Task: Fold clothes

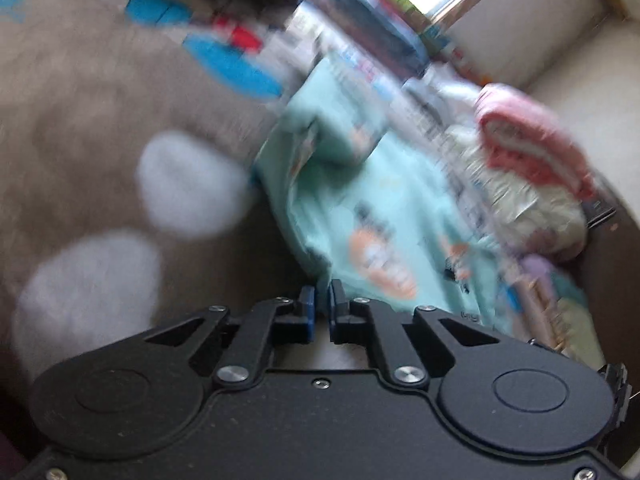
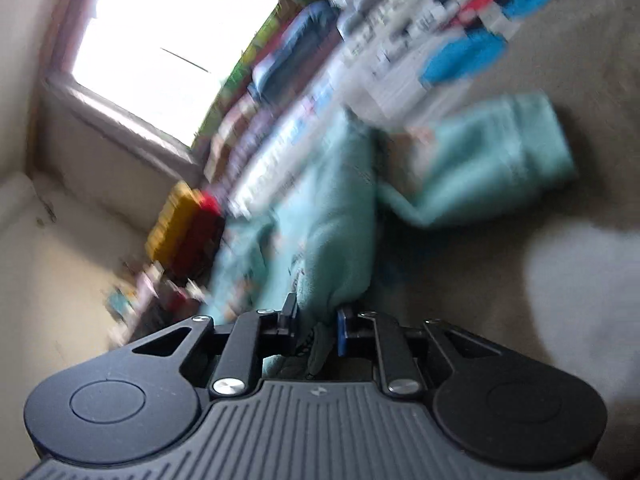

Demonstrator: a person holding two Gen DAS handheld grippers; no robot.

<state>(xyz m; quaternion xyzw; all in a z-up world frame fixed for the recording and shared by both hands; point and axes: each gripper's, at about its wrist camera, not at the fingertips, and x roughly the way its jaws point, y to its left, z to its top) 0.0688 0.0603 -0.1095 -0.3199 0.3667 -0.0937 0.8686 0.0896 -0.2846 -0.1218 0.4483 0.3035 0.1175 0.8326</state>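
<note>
Pinching the near edge of a mint-green printed cotton garment (image 1: 372, 216), the left tool (image 1: 322, 300) has its jaws nearly together on thin cloth. The right tool (image 2: 316, 316) is clamped on a thicker bunch of the same garment, which trails away across a brown patterned carpet (image 1: 100, 92). Risks: the left's shallow bite may slip; uneven pulling could twist the fold, and far clutter may snag.

From my right wrist camera, the right gripper (image 2: 316, 316) had its blue-padded fingers (image 2: 341, 330) pinched on a bunched fold of the soft mint-green fleece garment (image 2: 332, 216). The cloth trailed away across the beige carpet (image 2: 500, 248), one sleeve spread to the right. A bright window (image 2: 168, 40) glared upper left; everything was motion-blurred.
</note>
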